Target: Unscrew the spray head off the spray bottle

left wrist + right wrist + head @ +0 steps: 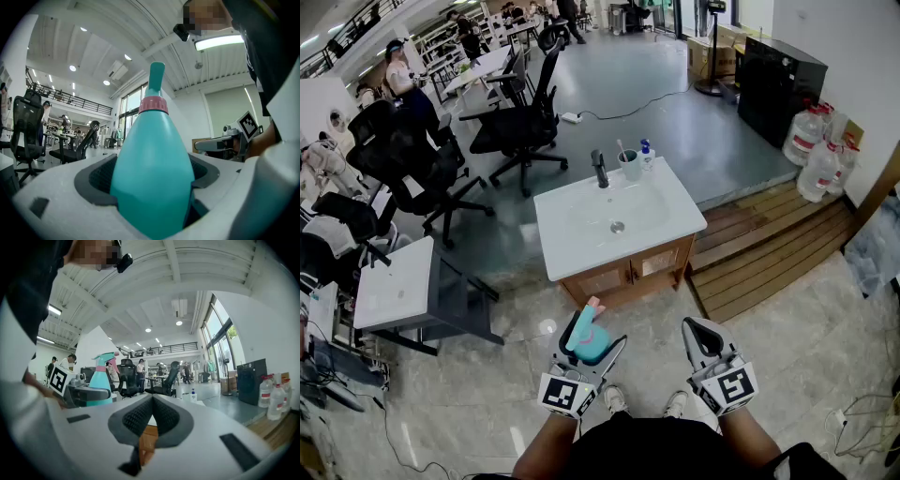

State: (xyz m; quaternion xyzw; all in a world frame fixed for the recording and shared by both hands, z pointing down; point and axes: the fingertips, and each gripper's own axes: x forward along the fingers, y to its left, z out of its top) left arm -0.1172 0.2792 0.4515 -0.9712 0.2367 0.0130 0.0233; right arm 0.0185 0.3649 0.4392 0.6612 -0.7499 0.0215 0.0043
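A teal spray bottle (152, 173) with a pink collar (153, 105) and a teal spray head (156, 78) stands upright between the jaws of my left gripper (589, 345), which is shut on its body. In the head view the bottle (589, 341) shows at the lower middle, its head pointing away from me. The right gripper view shows the same bottle (100, 383) off to its left. My right gripper (703, 341) is held level about a hand's width to the right of the bottle, jaws shut with nothing between them.
A white washbasin cabinet (675, 208) with a tap (599, 169), a cup (629, 164) and a small bottle (646, 153) stands ahead. A white side table (397, 283) is at the left, office chairs (520, 117) behind, water jugs (817, 150) at the far right.
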